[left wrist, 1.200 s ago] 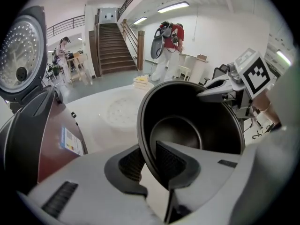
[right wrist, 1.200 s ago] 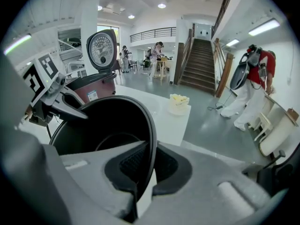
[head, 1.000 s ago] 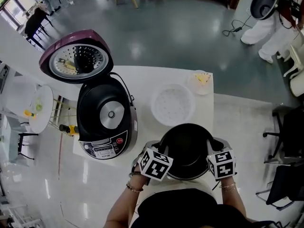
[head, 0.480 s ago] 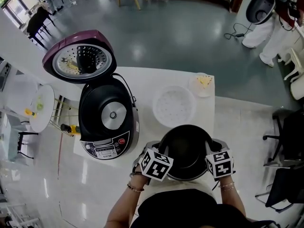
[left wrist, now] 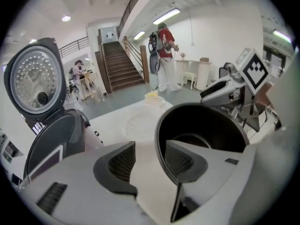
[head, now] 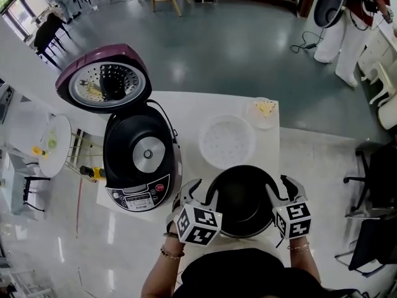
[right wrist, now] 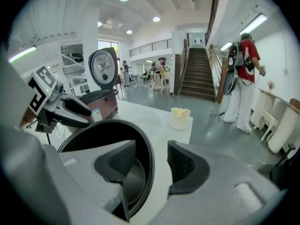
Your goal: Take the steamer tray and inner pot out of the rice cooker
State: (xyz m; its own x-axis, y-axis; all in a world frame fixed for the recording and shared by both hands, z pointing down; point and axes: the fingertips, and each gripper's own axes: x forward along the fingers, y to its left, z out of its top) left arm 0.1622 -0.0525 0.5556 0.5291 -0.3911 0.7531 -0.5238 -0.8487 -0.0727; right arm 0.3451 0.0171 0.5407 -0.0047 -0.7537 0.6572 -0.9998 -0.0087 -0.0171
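Note:
The black inner pot (head: 243, 198) stands on the white table (head: 186, 107) near its front edge, outside the rice cooker (head: 141, 160). My left gripper (head: 200, 190) straddles the pot's left rim (left wrist: 159, 139); its jaws are opening and the pads stand clear of the rim. At the right rim (right wrist: 149, 165) my right gripper (head: 280, 186) is opening too, the rim loose between its pads. Behind the pot lies the white perforated steamer tray (head: 227, 140) flat on the table.
The cooker's purple lid (head: 102, 82) stands open at the back left, its cavity showing the heating plate. A small clear container with yellow food (head: 263, 109) sits at the table's far right corner. A person in red (right wrist: 243, 78) stands on the floor beyond.
Both grippers have let go of the pot's rim: their jaws spread and they drew back a little toward me. The pot stays where it stood on the table.

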